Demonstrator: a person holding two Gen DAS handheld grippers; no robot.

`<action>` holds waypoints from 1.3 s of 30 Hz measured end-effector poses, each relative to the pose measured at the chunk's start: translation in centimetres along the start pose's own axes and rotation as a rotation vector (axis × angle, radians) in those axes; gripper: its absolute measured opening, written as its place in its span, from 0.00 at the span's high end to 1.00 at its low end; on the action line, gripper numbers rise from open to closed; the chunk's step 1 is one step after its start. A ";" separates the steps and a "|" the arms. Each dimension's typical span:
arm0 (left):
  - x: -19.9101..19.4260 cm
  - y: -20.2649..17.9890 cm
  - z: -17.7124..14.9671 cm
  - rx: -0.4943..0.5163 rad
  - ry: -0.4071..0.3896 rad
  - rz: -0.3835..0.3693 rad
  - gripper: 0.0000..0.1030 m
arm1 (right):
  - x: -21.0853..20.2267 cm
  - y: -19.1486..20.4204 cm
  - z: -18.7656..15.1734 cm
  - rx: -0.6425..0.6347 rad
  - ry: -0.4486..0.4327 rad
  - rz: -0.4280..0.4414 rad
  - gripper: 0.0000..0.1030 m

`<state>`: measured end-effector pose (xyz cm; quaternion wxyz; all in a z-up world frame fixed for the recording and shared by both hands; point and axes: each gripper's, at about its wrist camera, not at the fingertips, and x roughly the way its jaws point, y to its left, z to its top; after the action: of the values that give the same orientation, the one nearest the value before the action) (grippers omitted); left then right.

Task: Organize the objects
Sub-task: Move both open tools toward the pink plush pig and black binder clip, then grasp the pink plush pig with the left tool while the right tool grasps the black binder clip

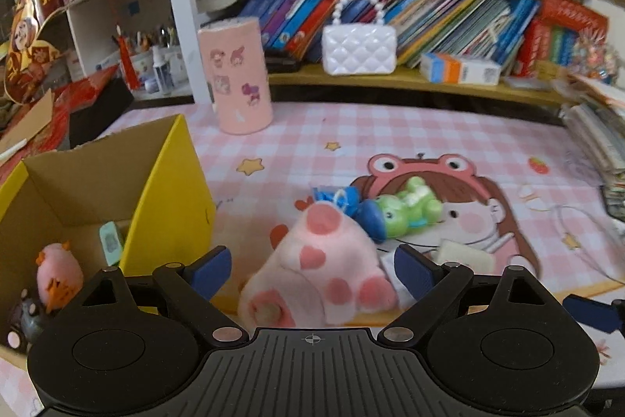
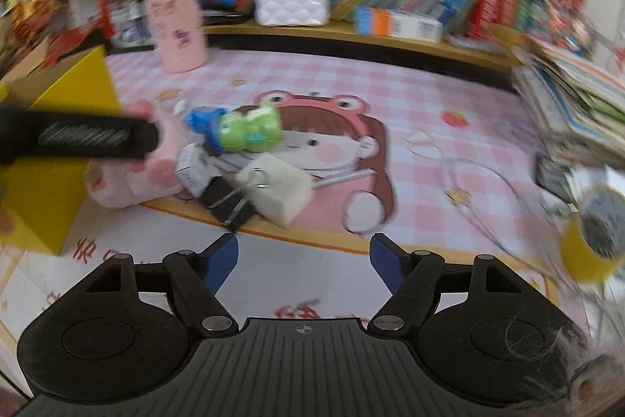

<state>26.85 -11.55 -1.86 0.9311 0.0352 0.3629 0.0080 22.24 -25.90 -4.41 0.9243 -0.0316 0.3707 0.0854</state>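
A pink spotted plush toy (image 1: 328, 268) lies on the pink checked mat (image 1: 390, 139), right between the open fingers of my left gripper (image 1: 312, 270), which do not press on it. Behind it lie a green and blue frog toy (image 1: 402, 210) and a white block (image 1: 465, 255). The yellow cardboard box (image 1: 168, 190) at the left holds a pink bird toy (image 1: 58, 272) and a small card. My right gripper (image 2: 304, 266) is open and empty above the mat's front edge, short of the white block (image 2: 279, 194), a black binder clip (image 2: 224, 202) and the frog toy (image 2: 250, 129). The left gripper's body (image 2: 86, 139) covers part of the plush (image 2: 133, 182).
A pink sticker-covered canister (image 1: 238, 77) stands at the back of the mat. A shelf behind carries books, a white quilted purse (image 1: 357, 47) and a small carton (image 1: 459, 67). Stacked books (image 2: 578, 104) and a yellow tape roll (image 2: 590, 249) sit at the right, with thin white cables nearby.
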 end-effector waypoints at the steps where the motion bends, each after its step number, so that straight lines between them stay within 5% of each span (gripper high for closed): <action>1: 0.6 0.0 0.2 0.000 0.013 -0.002 0.10 | 0.4 0.4 0.1 -0.023 -0.008 0.010 0.30; 8: 3.7 0.2 0.8 -0.030 0.065 0.013 0.10 | 3.0 2.6 1.4 -0.195 -0.078 0.042 0.26; 12: 4.7 0.7 1.3 -0.082 0.069 -0.014 0.11 | 3.9 3.8 1.6 -0.311 -0.112 0.040 0.35; 14: 5.2 1.0 1.4 -0.105 0.070 -0.035 0.20 | 4.3 4.3 1.6 -0.356 -0.118 0.042 0.40; 16: 5.9 1.2 1.5 -0.124 0.102 -0.059 0.42 | 4.9 4.8 1.3 -0.405 -0.108 0.035 0.45; 21: 5.3 0.3 1.4 -0.070 0.097 -0.074 0.52 | 5.8 5.0 0.8 -0.456 -0.093 0.020 0.51; 29: 0.8 1.1 1.3 -0.138 0.019 -0.159 0.58 | 2.9 2.5 0.9 -0.301 -0.108 0.054 0.51; 39: -2.9 1.3 0.0 -0.117 -0.047 -0.172 0.66 | -1.0 -0.1 0.2 -0.018 -0.108 0.034 0.51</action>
<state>24.77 -10.41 0.19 0.9370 -0.0505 0.3417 -0.0517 21.69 -26.14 -3.55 0.9410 -0.0288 0.3202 0.1061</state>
